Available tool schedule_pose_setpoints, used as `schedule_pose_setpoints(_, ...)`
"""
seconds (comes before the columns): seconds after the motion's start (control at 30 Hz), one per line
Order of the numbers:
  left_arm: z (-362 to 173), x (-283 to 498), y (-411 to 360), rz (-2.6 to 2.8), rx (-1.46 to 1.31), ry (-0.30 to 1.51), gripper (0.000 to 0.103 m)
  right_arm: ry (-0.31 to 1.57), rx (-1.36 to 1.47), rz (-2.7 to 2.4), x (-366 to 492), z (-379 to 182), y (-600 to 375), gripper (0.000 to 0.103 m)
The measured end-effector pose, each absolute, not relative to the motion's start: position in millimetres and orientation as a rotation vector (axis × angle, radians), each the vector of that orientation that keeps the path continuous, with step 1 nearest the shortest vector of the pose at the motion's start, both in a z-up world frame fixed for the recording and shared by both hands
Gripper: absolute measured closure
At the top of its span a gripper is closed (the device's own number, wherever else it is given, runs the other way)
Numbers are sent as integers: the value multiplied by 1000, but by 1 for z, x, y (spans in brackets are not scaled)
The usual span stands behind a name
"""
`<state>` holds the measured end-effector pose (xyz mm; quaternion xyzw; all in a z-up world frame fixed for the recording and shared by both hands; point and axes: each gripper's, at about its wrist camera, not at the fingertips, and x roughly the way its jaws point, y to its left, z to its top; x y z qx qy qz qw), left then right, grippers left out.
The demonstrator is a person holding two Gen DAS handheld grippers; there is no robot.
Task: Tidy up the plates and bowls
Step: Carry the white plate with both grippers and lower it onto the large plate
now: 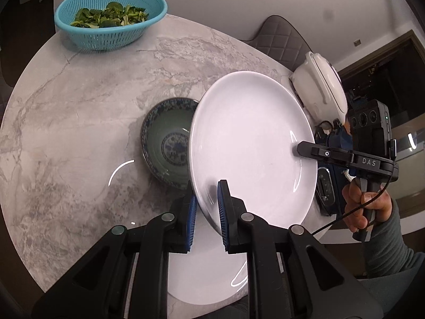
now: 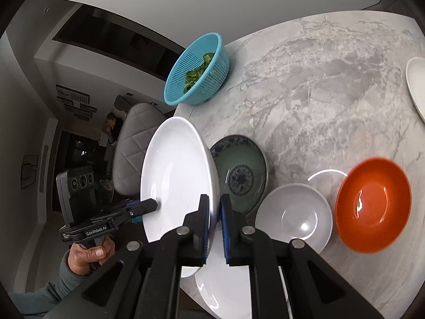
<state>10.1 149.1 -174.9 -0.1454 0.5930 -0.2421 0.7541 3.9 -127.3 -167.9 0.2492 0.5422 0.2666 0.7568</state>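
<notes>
A large white plate [image 1: 252,143] [image 2: 172,175] hangs tilted above the marble table, held by opposite rims. My left gripper [image 1: 207,189] [image 2: 155,205] is shut on its near rim in the left wrist view. My right gripper [image 2: 215,199] [image 1: 297,150] is shut on the other rim. A second white plate [image 1: 202,279] [image 2: 223,289] lies on the table just under the grippers. A green bowl with blue pattern [image 1: 167,143] [image 2: 241,175] sits behind the lifted plate, partly hidden by it. A grey bowl [image 2: 294,215] and an orange bowl [image 2: 372,204] stand to the right.
A teal colander of greens [image 1: 109,16] [image 2: 196,71] stands at the table's far edge. A white lidded pot [image 1: 318,87] sits near the right edge, and another white dish [image 2: 417,87] shows at the right. A quilted grey chair [image 2: 132,146] stands beside the table [image 1: 79,106].
</notes>
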Motion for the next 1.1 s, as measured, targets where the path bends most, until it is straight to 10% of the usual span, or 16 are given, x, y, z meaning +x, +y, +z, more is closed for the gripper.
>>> schedule_pose_setpoints(1.1, -279, -141, 126, -502, -184, 1434, 89, 1375, 574, 465, -138, -297, -127, 92)
